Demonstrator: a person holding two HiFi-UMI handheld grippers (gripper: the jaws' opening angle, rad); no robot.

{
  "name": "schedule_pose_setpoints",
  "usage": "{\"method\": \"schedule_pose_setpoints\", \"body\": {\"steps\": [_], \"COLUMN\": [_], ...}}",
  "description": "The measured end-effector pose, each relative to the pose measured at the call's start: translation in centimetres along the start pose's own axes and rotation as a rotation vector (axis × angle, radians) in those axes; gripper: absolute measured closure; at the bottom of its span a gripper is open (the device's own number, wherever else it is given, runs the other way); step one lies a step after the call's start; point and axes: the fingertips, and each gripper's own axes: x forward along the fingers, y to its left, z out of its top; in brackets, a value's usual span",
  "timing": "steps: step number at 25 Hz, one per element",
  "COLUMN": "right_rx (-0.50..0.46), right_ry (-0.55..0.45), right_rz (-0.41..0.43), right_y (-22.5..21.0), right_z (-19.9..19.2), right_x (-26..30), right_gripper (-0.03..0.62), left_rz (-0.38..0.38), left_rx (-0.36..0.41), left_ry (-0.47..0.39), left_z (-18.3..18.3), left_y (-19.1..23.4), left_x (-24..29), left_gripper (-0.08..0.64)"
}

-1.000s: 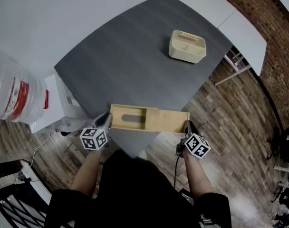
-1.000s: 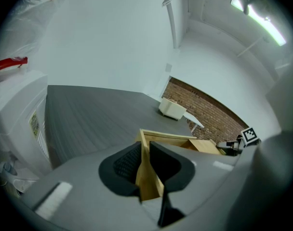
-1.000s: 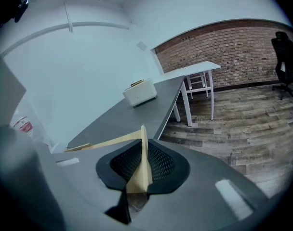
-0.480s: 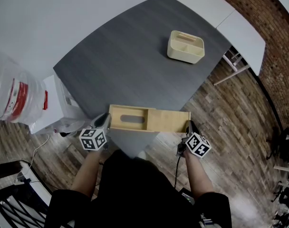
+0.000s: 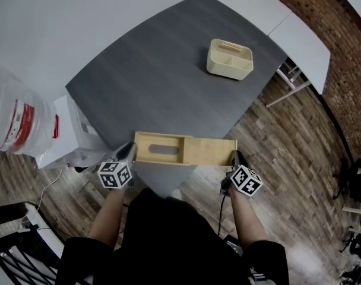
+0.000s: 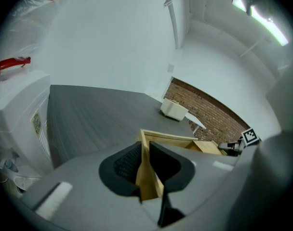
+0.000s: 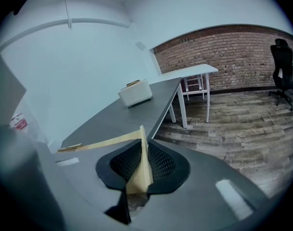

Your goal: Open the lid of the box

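At the tabletop (image 5: 157, 70) corner | box (image 5: 160, 149) is pinched by left gripper (image 5: 132, 151), apparently for bracing | lid (image 5: 210, 151) is pinched by right gripper (image 5: 234, 158), apparently for sliding

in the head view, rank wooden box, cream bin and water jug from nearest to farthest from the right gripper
1. wooden box: clamped in the right gripper, near edge of the table
2. cream bin: far end of the table
3. water jug: far left, off the table

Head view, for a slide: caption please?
The left gripper and right gripper each clamp one end of the box at the table's corner.
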Motion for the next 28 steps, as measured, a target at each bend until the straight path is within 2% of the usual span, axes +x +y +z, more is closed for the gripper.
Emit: {"method": "schedule_pose_setpoints", "body": {"steps": [10, 14, 17, 22, 26, 28], "right_rx": [-0.009, -0.023, -0.075, -0.244, -0.373, -0.397], "right_ry": [-0.004, -0.026, -0.063, -0.215, -0.348, -0.388], "right_rz": [-0.016, 0.004, 0.004, 0.035, 0.152, 0.222], "right_y": [-0.4, 0.0, 0.4, 2.5, 6.5, 8.3], "right_z": [0.1, 0.7, 1.4, 4.1, 5.7, 5.9], "right_x": [0.4, 0.5, 0.1, -2.7, -5.7, -6.8], "right_gripper": [0.537, 0.441, 0.384, 0.386, 0.437, 0.454], "left_rz": [0.013, 0.017, 0.037, 0.032, -0.013, -0.031], "left_rx": [0.013, 0.019, 0.043, 0.071, 0.131, 0.161], "left_ry": [-0.003, -0.041, -0.102, -0.251, -0.378, -0.405], "left_z": [0.0, 0.3, 1.4, 4.3, 6.9, 7.3], "left_y": [0.3, 0.5, 0.3, -2.2, -5.5, -6.7], "left_x": [0.2, 0.3, -0.3, -2.8, -5.9, -6.8], "left_gripper": [0.509, 0.501, 0.464, 0.456, 0.463, 0.465]}}
